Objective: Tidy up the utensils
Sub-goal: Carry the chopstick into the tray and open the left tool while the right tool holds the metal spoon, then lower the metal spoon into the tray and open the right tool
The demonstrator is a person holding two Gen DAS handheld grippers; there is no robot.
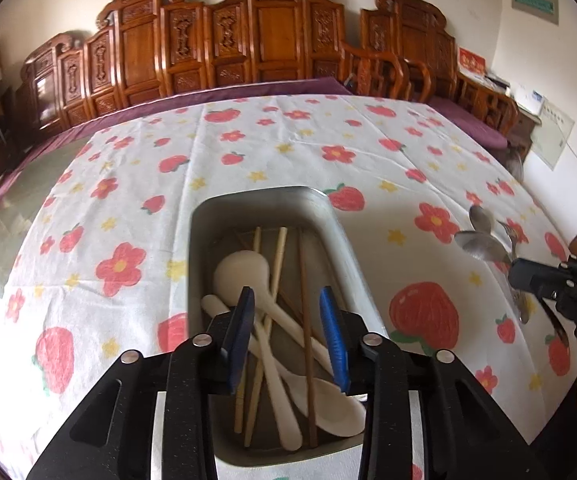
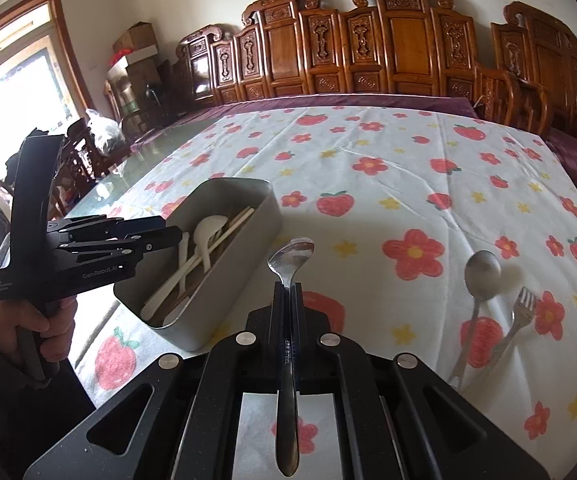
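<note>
My right gripper (image 2: pixel 287 292) is clamped on the neck of a steel spoon (image 2: pixel 288 344); its long axis runs straight along the fingers, bowl forward and raised above the tablecloth (image 2: pixel 388 168), handle trailing back between the gripper arms. The handle carries stamped lettering that appears to read "STEEL"; the rest is too small to read. The grey tray (image 2: pixel 224 292) lies to the left of the held spoon, long axis running diagonally away and to the right, its near corner close to the gripper. Inside the tray, white plastic spoons (image 1: pixel 244 276) and chopsticks (image 1: pixel 278 264) lie roughly lengthwise, crossing one another. My left gripper (image 1: pixel 287 320) hangs above the near end of the tray, blue pads (image 1: pixel 333 336) parted wide with nothing between them; its body reads "GenRobot.AI" in the right wrist view. To the right of the held spoon, a second metal spoon (image 2: pixel 480 280) and a fork (image 2: pixel 522 308) lie on the cloth side by side, heads pointing away, handles toward me. Beyond the tray, the cloth runs bare to the table's far edge, where a carved wooden bench (image 2: pixel 388 52) stands.
</note>
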